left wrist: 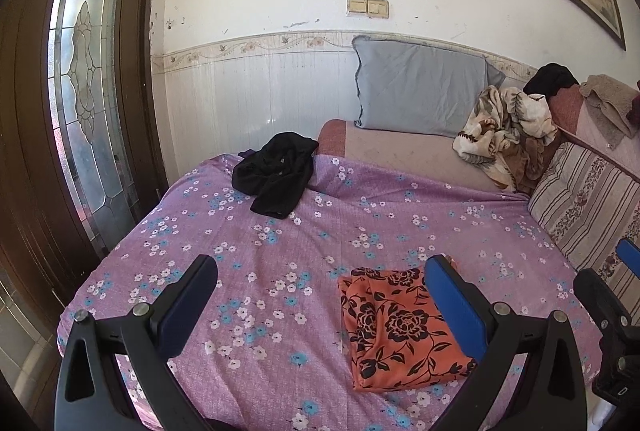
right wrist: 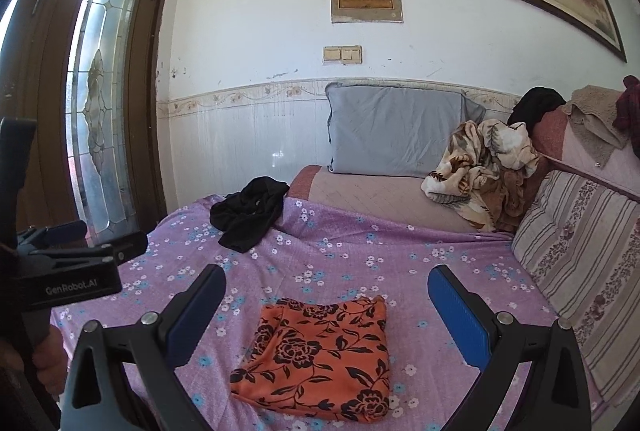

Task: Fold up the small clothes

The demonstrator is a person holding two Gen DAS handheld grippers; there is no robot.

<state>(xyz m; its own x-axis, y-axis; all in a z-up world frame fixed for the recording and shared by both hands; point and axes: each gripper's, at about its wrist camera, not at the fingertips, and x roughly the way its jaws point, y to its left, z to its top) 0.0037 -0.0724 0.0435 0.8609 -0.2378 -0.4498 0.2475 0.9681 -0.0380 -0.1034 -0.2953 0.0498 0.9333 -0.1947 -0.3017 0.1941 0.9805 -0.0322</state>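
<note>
We find the left gripper [left wrist: 320, 279] in the lower part of its own view with its jaws spread wide and nothing between them, held above the purple floral bedsheet [left wrist: 280, 239]. The right gripper [right wrist: 326, 291] stands likewise in the lower part of its own view, jaws wide apart and holding nothing. We note the orange floral garment [right wrist: 320, 359] lying folded into a flat, roughly rectangular packet on the sheet, at lower centre of the right view, framed between the right gripper's fingers but not touched by them; in the left view the same garment sits lower right, partly behind the blue-padded finger [left wrist: 456, 307]. A crumpled black garment [left wrist: 276, 175] lies unfolded near the far edge of the sheet, centre left of both views, well apart from the orange piece. At the lower left of the right view we see the left gripper's body marked "GenRobot.AI" and part of a hand [right wrist: 48, 355] gripping its handle. Further back we record a grey pillow [left wrist: 420, 91] against the wall and a bunched patterned blanket [left wrist: 508, 135] to its right.
</note>
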